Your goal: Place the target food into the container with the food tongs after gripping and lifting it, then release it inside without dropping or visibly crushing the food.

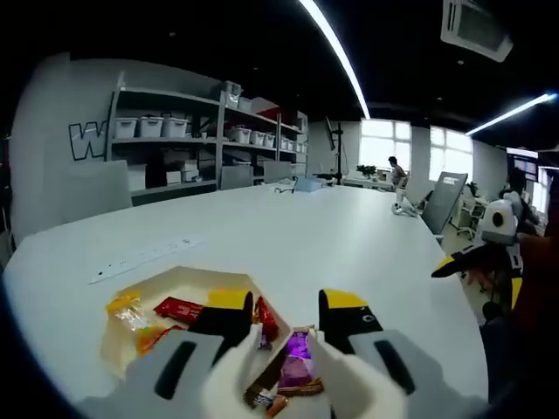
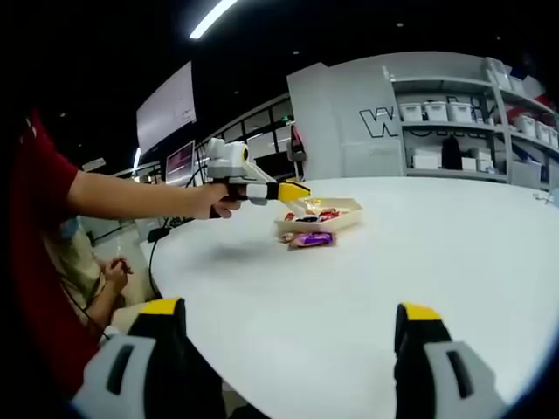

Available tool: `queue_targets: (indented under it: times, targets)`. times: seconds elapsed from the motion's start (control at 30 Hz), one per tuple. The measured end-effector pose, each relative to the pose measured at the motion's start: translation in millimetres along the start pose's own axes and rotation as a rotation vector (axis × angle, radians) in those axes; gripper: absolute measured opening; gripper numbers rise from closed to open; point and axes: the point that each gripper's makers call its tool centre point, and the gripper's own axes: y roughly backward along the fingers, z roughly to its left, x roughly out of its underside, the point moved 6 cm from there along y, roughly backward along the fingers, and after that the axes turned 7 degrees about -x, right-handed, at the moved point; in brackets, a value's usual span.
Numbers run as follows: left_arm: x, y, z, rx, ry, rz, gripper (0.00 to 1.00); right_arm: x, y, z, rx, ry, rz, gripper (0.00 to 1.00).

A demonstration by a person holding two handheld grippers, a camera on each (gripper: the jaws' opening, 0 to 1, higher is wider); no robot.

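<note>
Two grippers are in play over a large white bench. In the left gripper view, the left gripper hovers just above a shallow cream tray that sits near the bench's near edge; its yellow-tipped fingers stand apart with nothing between them. Inside the tray lie wrapped snacks: a red packet, a yellow-orange packet at the tray's left side, and another red wrapper partly hidden behind the left finger. Just beside the tray, on the bench, rests a purple snack packet, seen through the gap between the fingers, with a small brown and orange wrapper next to it. A white power strip lies on the bench beyond the tray. Grey shelving with white bins stands against the wall behind the bench.

In the right gripper view, the right gripper is held well apart from the tray, low over the bench's near edge, its fingers wide apart and empty. From this side the left gripper is held in a person's hand right above the tray, with the purple snack packet on the bench just in front of the tray. A red sleeve shows at the left.
</note>
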Motion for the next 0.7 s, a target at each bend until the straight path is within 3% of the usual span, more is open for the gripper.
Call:
queue_targets:
  times: [0.3, 0.53, 0.7]
  targets:
    - [19.4, 3.2, -21.4, 0.036, 0.022, 0.017, 0.28, 2.6, 0.2, 2.9, -0.008, -0.001, 0.005, 0.99]
    - [34.9, 2.9, -20.8, 0.021, 0.038, 0.043, 0.29, 2.3, -0.2, 3.4, -0.013, 0.003, 0.005, 0.99]
    - [35.7, -1.4, -17.1, -0.01, 0.027, 0.039, 0.29, 2.0, 0.3, 2.4, -0.011, -0.003, 0.001, 0.99]
